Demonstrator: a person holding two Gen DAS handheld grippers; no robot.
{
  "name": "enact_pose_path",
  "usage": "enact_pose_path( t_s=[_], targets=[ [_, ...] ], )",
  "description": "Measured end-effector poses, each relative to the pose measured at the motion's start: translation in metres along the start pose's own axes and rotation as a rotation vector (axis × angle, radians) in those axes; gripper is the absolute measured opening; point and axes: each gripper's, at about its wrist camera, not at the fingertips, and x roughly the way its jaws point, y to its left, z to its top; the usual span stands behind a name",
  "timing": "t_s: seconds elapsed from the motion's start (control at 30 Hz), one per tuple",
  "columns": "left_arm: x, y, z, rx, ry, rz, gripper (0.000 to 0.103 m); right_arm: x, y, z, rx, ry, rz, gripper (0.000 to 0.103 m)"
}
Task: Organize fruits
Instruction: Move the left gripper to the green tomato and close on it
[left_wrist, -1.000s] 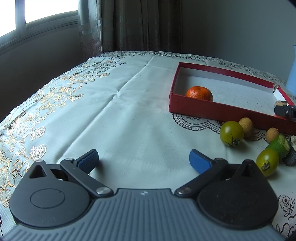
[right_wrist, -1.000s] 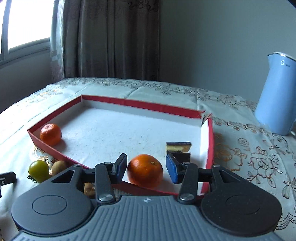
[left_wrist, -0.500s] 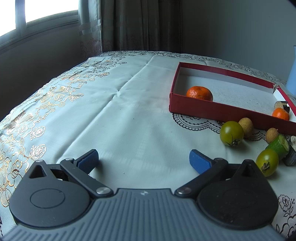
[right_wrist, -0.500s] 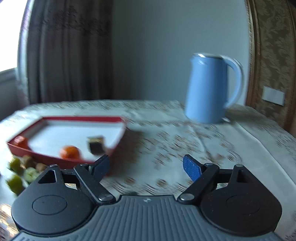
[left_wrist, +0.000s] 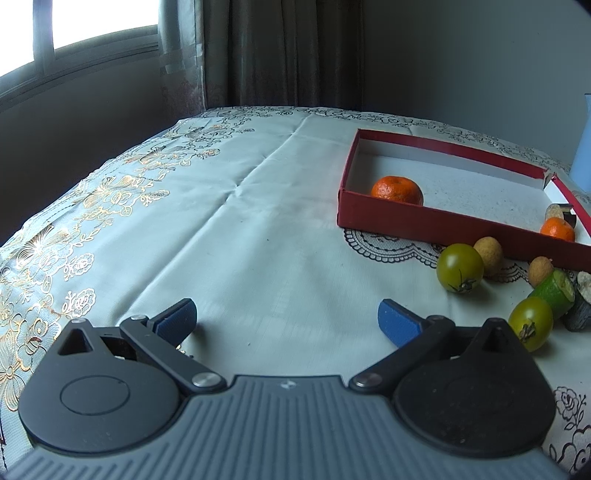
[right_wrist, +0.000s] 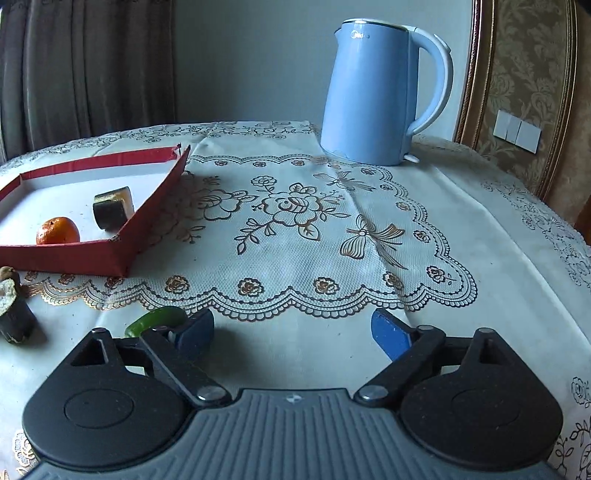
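Note:
A red box (left_wrist: 424, 221) (right_wrist: 147, 221) on the tablecloth holds two oranges (left_wrist: 397, 189) (left_wrist: 557, 229) and a dark cut piece (left_wrist: 561, 213). In the right wrist view only one orange (right_wrist: 58, 230) and the dark piece (right_wrist: 112, 206) show. Before the box lie two green tomatoes (left_wrist: 460, 267) (left_wrist: 531, 323), two small tan fruits (left_wrist: 488, 250), a green cut piece (left_wrist: 554, 293) and a dark stub (right_wrist: 13, 314). My left gripper (left_wrist: 286, 317) hangs open over bare cloth. My right gripper (right_wrist: 293, 328) has its jaws opening with nothing between them; a green pepper (right_wrist: 155, 319) lies at its left finger.
A light blue kettle (right_wrist: 373, 92) stands at the back right of the table. The table's rounded right edge (right_wrist: 535, 221) falls off toward a patterned wall with switches (right_wrist: 517, 131). A window and curtain lie beyond the far left edge.
My right gripper let go of the second orange, which now rests in the box, opened wide and swung right and back toward the kettle side. The left gripper kept still.

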Motion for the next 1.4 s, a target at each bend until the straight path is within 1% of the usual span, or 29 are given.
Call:
enact_pose_path(
  t_s=[0.1,0.23,0.27,0.37,0.47,0.6,0.67,0.7,0.77,0.9,1.03,1.17,1.27,1.33,1.37,1.4],
  targets=[
    [-0.017,-0.006,-0.004,0.031,-0.063,-0.06,0.103,-0.001,-0.003,0.0,0.016,-0.006,0.012,0.093],
    [-0.038,-0.035,-0.007,0.125,-0.118,-0.176,0.103,0.001,-0.007,0.001,0.042,0.002,0.025,0.093],
    [-0.041,-0.043,-0.007,0.149,-0.125,-0.193,0.103,0.001,-0.008,0.001,0.048,0.003,0.03,0.093],
    [-0.048,-0.065,-0.006,0.201,-0.142,-0.22,0.103,0.002,-0.011,0.0,0.068,0.006,0.046,0.093],
    [-0.048,-0.082,-0.006,0.236,-0.141,-0.269,0.103,0.002,-0.013,0.0,0.081,0.004,0.055,0.093],
    [-0.043,-0.098,-0.006,0.274,-0.132,-0.279,0.103,0.002,-0.016,0.0,0.095,-0.001,0.066,0.093],
    [-0.041,-0.102,-0.006,0.285,-0.128,-0.281,0.097,0.002,-0.017,0.0,0.101,-0.001,0.071,0.093],
    [-0.038,-0.104,-0.006,0.288,-0.117,-0.284,0.09,0.003,-0.017,0.0,0.104,0.0,0.072,0.093],
    [-0.032,-0.105,-0.006,0.282,-0.089,-0.288,0.088,0.003,-0.018,0.0,0.107,0.0,0.076,0.093],
    [-0.021,-0.105,-0.006,0.271,-0.041,-0.284,0.071,0.003,-0.018,0.0,0.111,-0.002,0.079,0.093],
    [-0.016,-0.106,-0.008,0.265,-0.013,-0.298,0.067,0.002,-0.018,0.0,0.114,-0.003,0.08,0.093],
    [-0.015,-0.108,-0.008,0.269,-0.012,-0.296,0.066,0.002,-0.019,0.0,0.117,-0.004,0.083,0.093],
    [-0.013,-0.106,-0.007,0.254,-0.006,-0.309,0.064,0.002,-0.019,0.0,0.119,-0.005,0.084,0.093],
    [-0.014,-0.106,-0.006,0.245,0.001,-0.326,0.056,0.002,-0.019,0.0,0.124,-0.007,0.087,0.093],
    [-0.014,-0.106,-0.006,0.243,0.003,-0.332,0.053,0.002,-0.02,0.0,0.126,-0.008,0.088,0.093],
    [-0.015,-0.107,-0.006,0.243,0.003,-0.332,0.045,0.002,-0.02,0.0,0.129,-0.008,0.09,0.093]
  ],
)
